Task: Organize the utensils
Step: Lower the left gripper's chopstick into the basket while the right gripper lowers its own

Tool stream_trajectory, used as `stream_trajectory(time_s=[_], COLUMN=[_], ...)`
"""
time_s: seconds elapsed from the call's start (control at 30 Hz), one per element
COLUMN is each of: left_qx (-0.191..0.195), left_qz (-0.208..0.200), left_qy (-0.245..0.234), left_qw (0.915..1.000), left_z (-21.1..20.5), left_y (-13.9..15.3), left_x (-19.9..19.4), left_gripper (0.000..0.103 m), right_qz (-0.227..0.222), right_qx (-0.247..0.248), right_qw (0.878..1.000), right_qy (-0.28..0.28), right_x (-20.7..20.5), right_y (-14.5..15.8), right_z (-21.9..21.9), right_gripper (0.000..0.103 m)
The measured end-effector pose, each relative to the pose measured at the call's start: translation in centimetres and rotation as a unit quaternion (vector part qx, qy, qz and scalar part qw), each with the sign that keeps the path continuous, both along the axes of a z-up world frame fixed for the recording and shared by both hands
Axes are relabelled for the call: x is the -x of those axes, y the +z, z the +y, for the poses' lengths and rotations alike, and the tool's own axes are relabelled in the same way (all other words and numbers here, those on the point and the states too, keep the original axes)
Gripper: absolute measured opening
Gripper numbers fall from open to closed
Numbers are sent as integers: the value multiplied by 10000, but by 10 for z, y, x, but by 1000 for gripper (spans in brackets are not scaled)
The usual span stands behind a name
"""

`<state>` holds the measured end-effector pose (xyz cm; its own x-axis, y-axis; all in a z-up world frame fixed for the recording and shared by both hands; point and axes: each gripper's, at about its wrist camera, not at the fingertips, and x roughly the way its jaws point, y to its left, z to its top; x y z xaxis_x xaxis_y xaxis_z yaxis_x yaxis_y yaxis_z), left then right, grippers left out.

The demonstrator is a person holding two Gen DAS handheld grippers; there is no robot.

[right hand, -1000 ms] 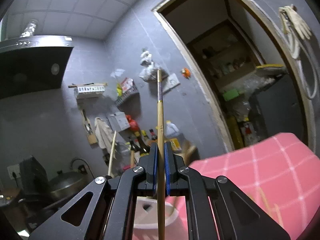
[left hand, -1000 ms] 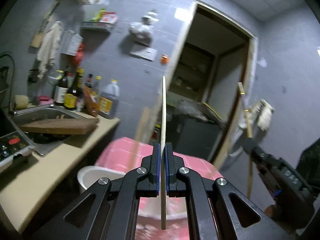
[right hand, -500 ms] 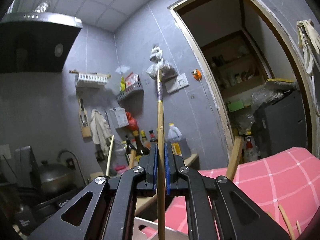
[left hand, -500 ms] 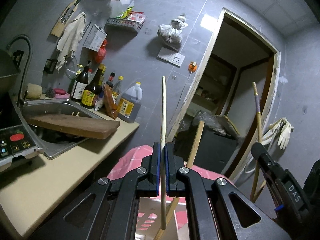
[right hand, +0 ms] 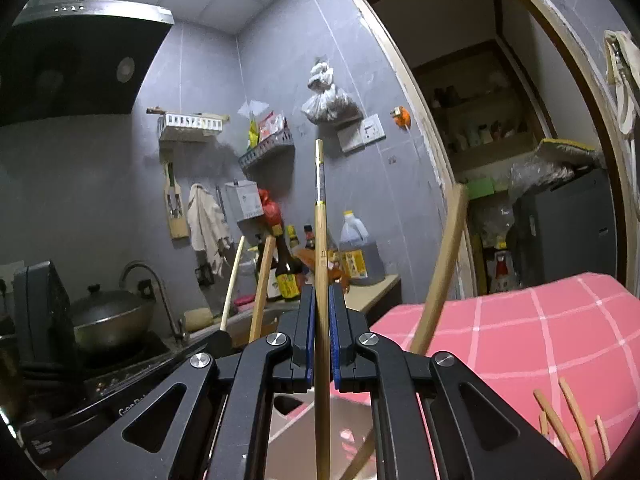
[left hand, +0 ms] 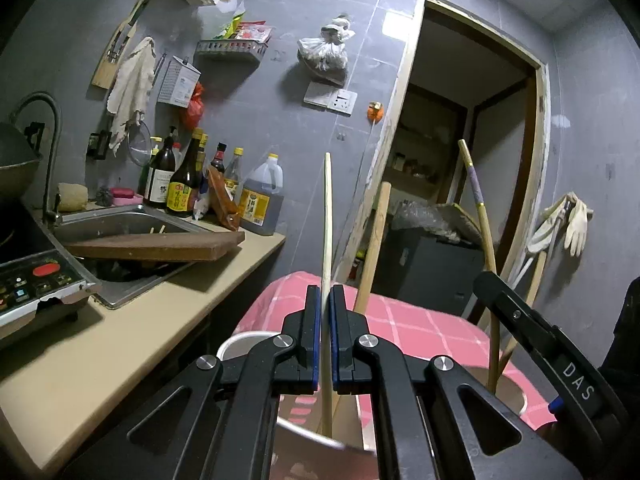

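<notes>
Chopsticks in both grippers: left gripper is clamped tight on a pale chopstick standing upright, right gripper pinching a browner chopstick with a dark band, also upright. Both hang over the white holder on the pink checked cloth.

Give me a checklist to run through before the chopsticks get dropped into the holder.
1. Left gripper shut on the pale chopstick: ok.
2. Right gripper shut on the banded chopstick: ok.
3. Both chopsticks upright in the jaws: ok.
4. Holder below the left gripper, lower end of the pale chopstick past its rim: ok.
5. Lower end of the banded chopstick over the holder: cannot tell, it runs out of the right wrist view.
6. Room beside the stick already standing in the holder: cannot tell.
</notes>
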<state>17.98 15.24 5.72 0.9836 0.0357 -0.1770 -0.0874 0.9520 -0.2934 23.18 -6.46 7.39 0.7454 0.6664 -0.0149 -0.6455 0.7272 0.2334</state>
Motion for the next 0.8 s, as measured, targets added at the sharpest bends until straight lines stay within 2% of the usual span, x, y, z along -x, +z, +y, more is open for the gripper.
stream_trajectory(time_s=[0.33, 0.8], left_qx=[-245, -74], left_qz=[48, 78], left_qy=[-21, -101], left_qw=[9997, 9999], left_z=[-14, -5], left_y=[-4, -4], left_x=[10, 3], left_gripper=[3, 3], right_qz=[97, 35], right_qx=[59, -32], right_qw=[9999, 10000], right_qy=[28, -57], right_x=[11, 20], right_y=[-1, 2], right_z=[-12, -29], right_gripper=[6, 7])
